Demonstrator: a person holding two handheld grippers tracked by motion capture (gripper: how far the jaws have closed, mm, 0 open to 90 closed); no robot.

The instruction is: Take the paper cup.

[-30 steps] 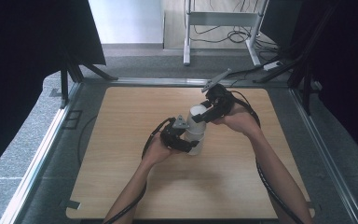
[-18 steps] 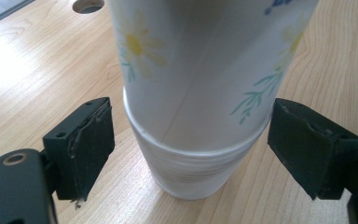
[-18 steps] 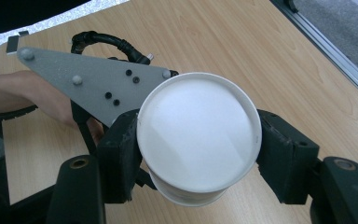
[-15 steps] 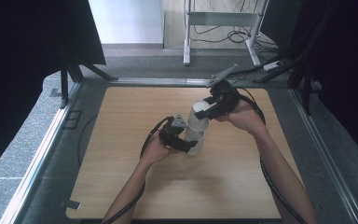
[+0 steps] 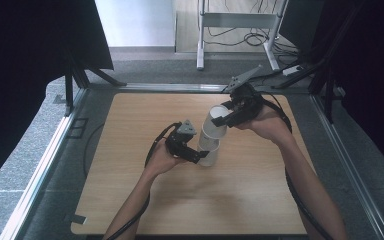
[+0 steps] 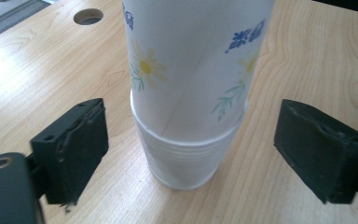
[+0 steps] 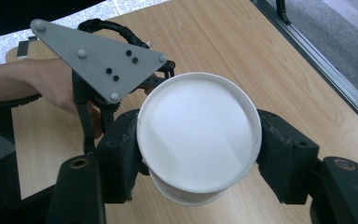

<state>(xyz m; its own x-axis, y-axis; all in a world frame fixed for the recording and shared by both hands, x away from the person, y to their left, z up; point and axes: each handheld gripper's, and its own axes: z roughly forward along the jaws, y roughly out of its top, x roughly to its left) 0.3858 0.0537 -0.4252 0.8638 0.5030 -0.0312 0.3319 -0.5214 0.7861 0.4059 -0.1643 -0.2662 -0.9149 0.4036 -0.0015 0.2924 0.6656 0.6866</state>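
Observation:
A stack of upturned white paper cups stands on the wooden table. A top cup printed with flowers is tilted and partly drawn up off the lower cups. My right gripper is shut on that top cup near its flat base, one jaw on each side. At the foot of the stack sits my left gripper. Its jaws have just been opening, and in the left gripper view they stand clear on either side of the lower cups without touching them.
The table has a round cable hole and a metal rim on the right. Cables trail from both grippers along the forearms. In the right gripper view the left gripper's grey three-cornered plate sits just behind the cup. Grey carpet surrounds the table.
The right gripper has risen and drawn the top cup up and back, tilting it off the stack. The left gripper stays at the stack's foot.

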